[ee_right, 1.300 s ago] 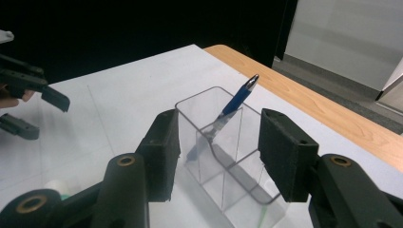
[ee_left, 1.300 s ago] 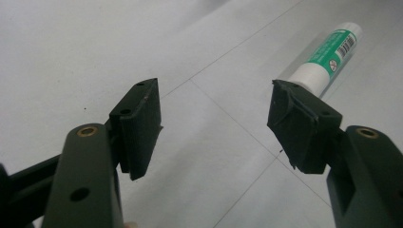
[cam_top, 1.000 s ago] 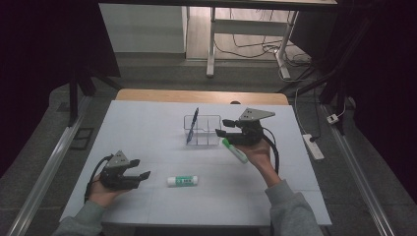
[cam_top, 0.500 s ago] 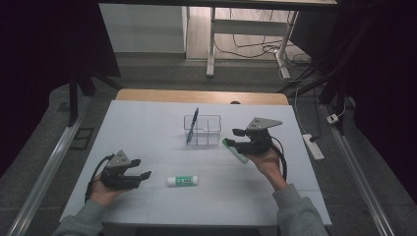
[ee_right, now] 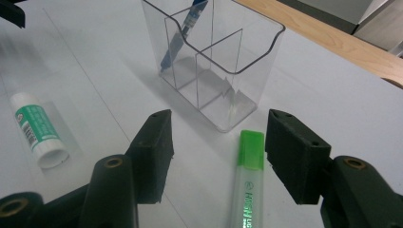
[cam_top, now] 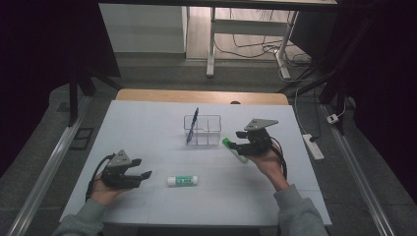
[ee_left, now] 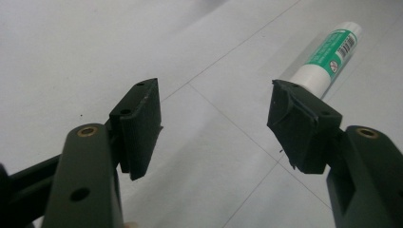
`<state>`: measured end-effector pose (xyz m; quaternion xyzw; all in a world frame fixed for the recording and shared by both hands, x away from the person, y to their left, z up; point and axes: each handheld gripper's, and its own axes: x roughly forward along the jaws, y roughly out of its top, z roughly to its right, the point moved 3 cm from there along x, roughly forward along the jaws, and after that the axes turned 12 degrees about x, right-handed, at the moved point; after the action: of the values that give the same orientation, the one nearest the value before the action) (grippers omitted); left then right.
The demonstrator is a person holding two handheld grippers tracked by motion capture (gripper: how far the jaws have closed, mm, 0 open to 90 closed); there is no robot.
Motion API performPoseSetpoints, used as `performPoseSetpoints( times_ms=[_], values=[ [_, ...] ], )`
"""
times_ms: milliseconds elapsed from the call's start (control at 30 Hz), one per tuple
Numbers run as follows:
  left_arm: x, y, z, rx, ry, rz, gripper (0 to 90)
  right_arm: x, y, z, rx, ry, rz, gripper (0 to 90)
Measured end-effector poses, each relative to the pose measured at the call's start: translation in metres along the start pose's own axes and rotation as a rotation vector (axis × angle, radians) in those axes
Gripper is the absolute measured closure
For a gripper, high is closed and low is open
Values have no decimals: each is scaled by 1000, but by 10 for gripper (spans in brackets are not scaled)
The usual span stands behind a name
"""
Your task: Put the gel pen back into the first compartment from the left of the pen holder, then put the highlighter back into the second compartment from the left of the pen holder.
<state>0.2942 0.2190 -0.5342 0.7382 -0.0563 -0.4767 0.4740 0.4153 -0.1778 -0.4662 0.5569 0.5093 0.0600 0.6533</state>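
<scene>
A: Right tool (ee_right: 216, 149)?
B: Spread wide, nothing gripped. Green highlighter (ee_right: 248, 190) lay flat on the counter (cam_top: 147, 123) between its jaws, cap end just short of the clear organizer (ee_right: 214, 61). Blue pen (ee_right: 183, 33) stood tilted in the organizer's far compartment.
A: Left tool (ee_left: 214, 123)?
B: Also wide, empty, low over the counter. Glue stick (ee_left: 325, 57) lay just beyond its jaws, well apart from the highlighter.
</scene>
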Motion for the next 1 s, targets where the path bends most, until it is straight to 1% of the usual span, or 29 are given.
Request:
performPoseSetpoints(
  times_ms=[400,500,667,767,1000],
  values=[
    [-1,0,1,1,6,0,353,6,0,5,12,-21,-39,409],
    [-1,0,1,-3,8,3,353,8,0,7,9,-37,-58,408],
    [-1,0,1,3,8,-3,353,12,2,9,19,-51,-85,405],
    [-1,0,1,3,8,-3,353,14,4,10,5,-76,-101,404],
    [-1,0,1,3,7,-4,353,24,5,12,4,-90,-135,400]
  ],
)
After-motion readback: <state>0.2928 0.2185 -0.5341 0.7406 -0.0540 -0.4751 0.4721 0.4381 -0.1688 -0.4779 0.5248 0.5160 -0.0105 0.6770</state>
